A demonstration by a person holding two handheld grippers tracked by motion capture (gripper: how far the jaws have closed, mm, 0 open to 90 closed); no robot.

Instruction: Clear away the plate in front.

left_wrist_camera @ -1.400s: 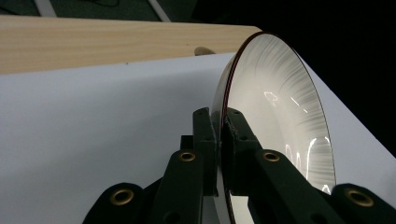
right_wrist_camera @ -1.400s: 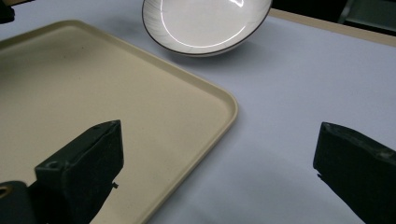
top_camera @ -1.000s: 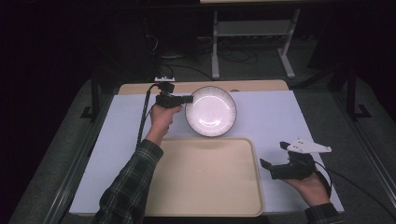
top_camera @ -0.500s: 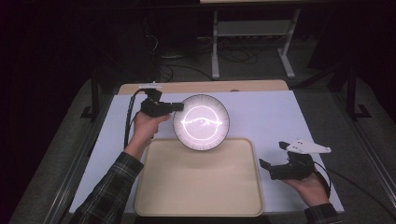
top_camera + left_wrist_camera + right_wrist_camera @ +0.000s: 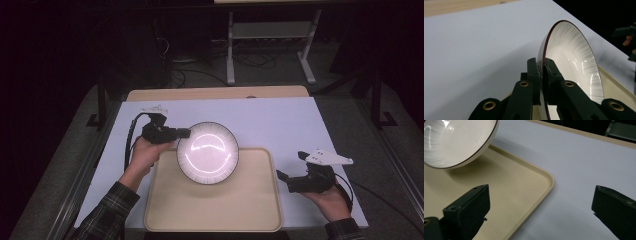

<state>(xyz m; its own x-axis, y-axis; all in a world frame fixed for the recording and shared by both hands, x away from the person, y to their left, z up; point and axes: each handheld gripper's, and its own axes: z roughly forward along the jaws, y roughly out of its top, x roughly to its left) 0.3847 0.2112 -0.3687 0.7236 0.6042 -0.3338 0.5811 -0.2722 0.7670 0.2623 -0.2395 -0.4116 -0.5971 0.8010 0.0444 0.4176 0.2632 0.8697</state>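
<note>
Now the left gripper (image 5: 184, 133) pinches the rim of the round white dark-edged plate (image 5: 208, 153) above the beige plastic tray's (image 5: 215, 210) far left; the right gripper (image 5: 281, 178) gapes wide, empty.

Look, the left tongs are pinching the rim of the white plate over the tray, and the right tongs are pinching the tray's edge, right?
Not quite. The right tongs are not pinching anything: in the right gripper view their jaws stand wide apart, with the tray edge below and untouched. The rest holds: the left tongs pinch the rim of the white plate over the tray, as the left gripper view shows.
</note>
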